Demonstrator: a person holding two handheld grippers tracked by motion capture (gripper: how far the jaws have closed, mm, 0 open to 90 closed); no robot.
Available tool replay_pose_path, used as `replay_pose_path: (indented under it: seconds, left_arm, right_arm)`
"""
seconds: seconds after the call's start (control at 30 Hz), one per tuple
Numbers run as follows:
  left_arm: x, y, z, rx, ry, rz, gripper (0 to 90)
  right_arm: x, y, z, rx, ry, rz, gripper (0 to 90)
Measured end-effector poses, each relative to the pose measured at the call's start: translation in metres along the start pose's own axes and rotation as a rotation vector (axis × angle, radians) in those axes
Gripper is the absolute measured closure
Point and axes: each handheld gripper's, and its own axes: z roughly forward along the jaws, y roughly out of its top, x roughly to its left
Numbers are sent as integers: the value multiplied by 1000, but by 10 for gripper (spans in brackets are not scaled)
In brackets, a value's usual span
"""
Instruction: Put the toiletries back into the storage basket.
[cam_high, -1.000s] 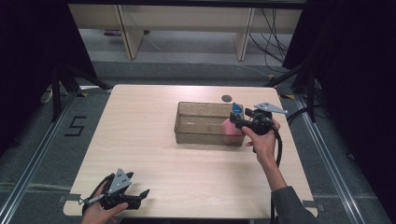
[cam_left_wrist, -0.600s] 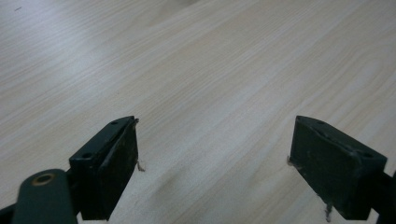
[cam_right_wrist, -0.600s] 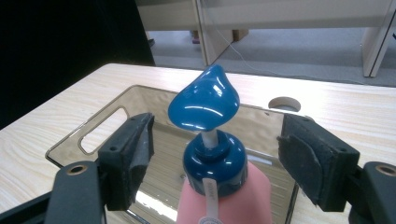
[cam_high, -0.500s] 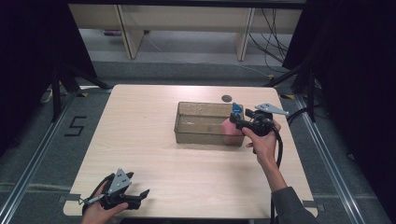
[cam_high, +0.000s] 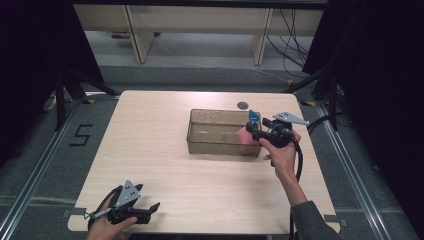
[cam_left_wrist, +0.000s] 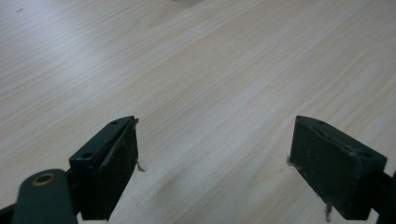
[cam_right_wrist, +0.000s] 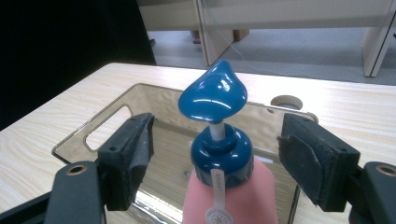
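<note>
Between my right gripper's (cam_right_wrist: 212, 161) parted jaws, clear of both pads, stands a pink pump bottle (cam_right_wrist: 229, 196) with blue pump head (cam_right_wrist: 213, 95) inside the clear plastic bin (cam_right_wrist: 100, 135). My left gripper (cam_left_wrist: 212, 163) gapes over bare table (cam_left_wrist: 210, 70).

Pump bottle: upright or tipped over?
Upright. The pink pump bottle stands in the clear bin with its blue pump head on top, between the right gripper's open jaws.

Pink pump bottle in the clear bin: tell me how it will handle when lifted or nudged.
The pink pump bottle stands upright and narrows toward its blue collar, so a nudge near the top would probably tip it. Its glossy blue pump head sits on a thin stem and likely slips or depresses if squeezed there. The right tool brackets the collar with its pads apart; gripping the body looks safer.
</note>
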Motion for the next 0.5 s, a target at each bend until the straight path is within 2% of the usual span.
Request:
replay_pose_path:
  seconds: [0.03,0.07,0.1,0.17,0.2,0.23,0.27,0.3,0.33,0.37,0.4,0.43,0.47,0.5]
  left_arm:
    - [0,0,0,1,0,-3,150]
    - [0,0,0,2,0,-4,150]
    - [0,0,0,2,0,-1,150]
    - [0,0,0,0,0,-1,150]
    - [0,0,0,1,-1,-6,150]
    - [-1,0,0,1,0,-7,150]
    - [0,0,0,0,0,-9,150]
    - [0,0,-1,2,-2,-9,150]
    - [0,0,0,-3,-5,-8,150]
    - [0,0,0,-5,-3,-9,150]
    - [-1,0,0,2,-5,-14,150]
    - [-1,-1,0,0,0,-15,150]
    - [-1,0,0,-2,-2,-10,150]
    - [-1,0,0,2,-4,-11,150]
  right_arm:
    - [-1,0,0,-11,0,-21,271]
    - [1,0,-1,3,5,6,272]
    - [1,0,-3,3,-4,-10,272]
    - [2,-1,-2,-10,4,-9,272]
    - [2,0,-3,7,-20,-11,272]
    - [3,-1,-4,-3,0,-7,272]
    - [2,-1,-4,-18,-2,-26,272]
    - [5,-2,-6,-5,3,15,272]
    - [5,-2,-7,-8,0,12,272]
    - [4,-2,-8,3,-14,-11,272]
    - [4,-3,-8,3,-8,5,272]
    - [3,-4,-9,-10,-7,-14,272]
    - [4,-4,-9,-1,5,5,272]
    - [4,-4,-12,6,-6,2,272]
